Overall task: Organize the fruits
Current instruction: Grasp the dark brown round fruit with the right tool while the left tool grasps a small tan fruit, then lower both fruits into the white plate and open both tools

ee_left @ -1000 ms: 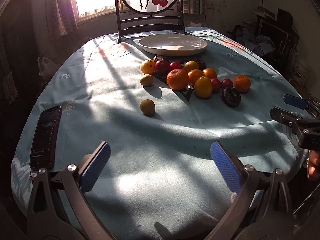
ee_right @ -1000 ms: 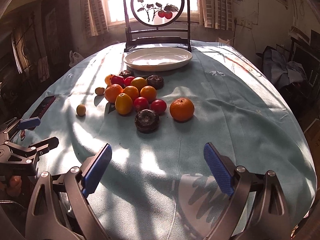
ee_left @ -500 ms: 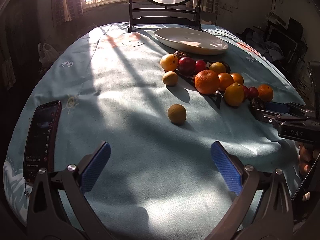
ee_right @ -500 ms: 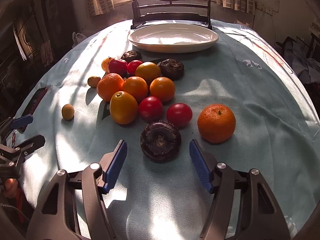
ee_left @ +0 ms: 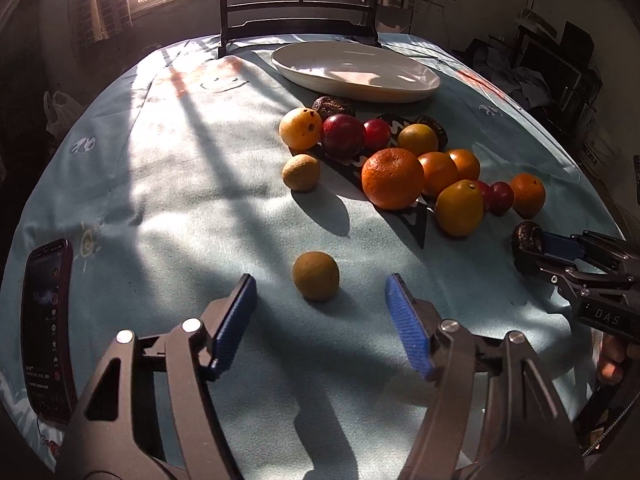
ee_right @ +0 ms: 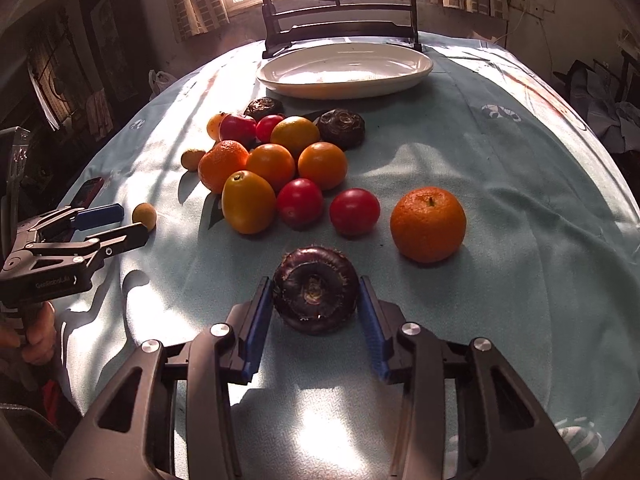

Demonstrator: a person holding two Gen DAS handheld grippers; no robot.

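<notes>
2 grippers: right gripper (ee_right: pixel 316 312) jaws flank dark fruit (ee_right: pixel 316 294); left gripper (ee_left: pixel 320 308) wide

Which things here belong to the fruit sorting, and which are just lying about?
Belongs to the job:
- white plate
- pile of fruit
- lone orange
- dark fruit between the right tongs
- small brown fruit ahead of the left tongs

Lying about:
- phone
- round picture stand
- blue tablecloth

left wrist cam: low over my table's (ee_left: pixel 168 184) left edge, facing the window | right wrist cam: low at the near right, same heading | shared: white plate (ee_left: pixel 356 70) (ee_right: pixel 344 68), fruit cluster (ee_left: pixel 394 178) (ee_right: pixel 272 168), each other's gripper
</notes>
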